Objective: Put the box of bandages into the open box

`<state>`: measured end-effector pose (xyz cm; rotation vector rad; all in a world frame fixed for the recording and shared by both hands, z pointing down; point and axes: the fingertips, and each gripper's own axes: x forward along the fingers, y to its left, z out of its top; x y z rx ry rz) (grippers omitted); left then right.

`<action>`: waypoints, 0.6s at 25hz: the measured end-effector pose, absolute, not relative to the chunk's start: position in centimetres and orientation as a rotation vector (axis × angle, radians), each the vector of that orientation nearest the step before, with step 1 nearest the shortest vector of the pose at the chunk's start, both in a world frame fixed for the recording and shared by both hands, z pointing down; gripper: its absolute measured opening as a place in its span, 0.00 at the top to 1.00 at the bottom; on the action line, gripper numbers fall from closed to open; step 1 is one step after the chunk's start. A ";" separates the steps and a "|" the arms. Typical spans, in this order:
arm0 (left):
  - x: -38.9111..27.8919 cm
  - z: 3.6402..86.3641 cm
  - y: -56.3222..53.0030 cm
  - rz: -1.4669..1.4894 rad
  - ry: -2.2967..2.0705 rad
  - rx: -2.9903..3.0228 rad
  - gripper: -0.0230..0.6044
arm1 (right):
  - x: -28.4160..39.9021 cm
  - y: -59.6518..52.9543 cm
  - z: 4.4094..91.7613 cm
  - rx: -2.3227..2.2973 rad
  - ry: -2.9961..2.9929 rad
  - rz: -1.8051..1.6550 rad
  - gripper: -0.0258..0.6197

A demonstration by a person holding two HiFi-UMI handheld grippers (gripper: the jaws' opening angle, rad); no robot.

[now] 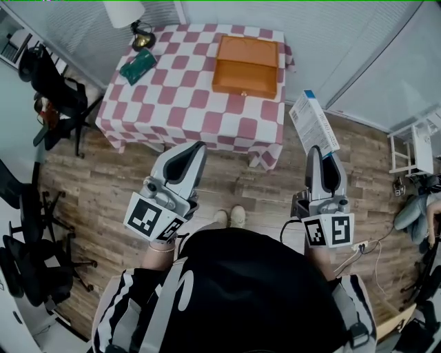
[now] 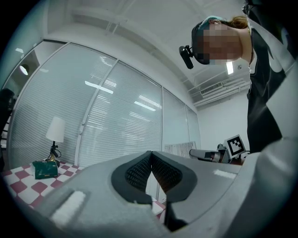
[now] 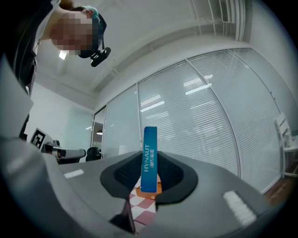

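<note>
A flat white and blue box of bandages sticks out ahead of my right gripper, which is shut on it. In the right gripper view its blue edge stands upright between the jaws. The open orange box lies on the far right part of a red and white checked table, some way ahead of both grippers. My left gripper is short of the table's near edge; its jaws meet at the tip with nothing between them.
A green pouch and a lamp sit at the table's far left corner. Black office chairs stand to the left, a white stand to the right. Wooden floor lies between me and the table.
</note>
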<state>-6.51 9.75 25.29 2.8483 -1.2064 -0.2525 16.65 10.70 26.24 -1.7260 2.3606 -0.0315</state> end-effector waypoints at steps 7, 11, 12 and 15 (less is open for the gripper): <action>-6.9 25.6 9.1 -0.232 -1.228 2.839 0.96 | 16.4 10.0 26.2 -1.711 2.367 -0.035 0.84; -6.6 25.2 9.0 -0.231 -1.244 2.845 0.96 | 16.8 9.5 26.5 -1.695 2.374 -0.045 0.84; -6.7 25.1 9.1 -0.226 -1.250 2.844 0.96 | 16.9 9.4 26.6 -1.691 2.373 -0.056 0.84; -7.1 25.2 9.5 -0.208 -1.274 2.834 0.96 | 16.8 9.1 26.9 -1.681 2.380 -0.065 0.84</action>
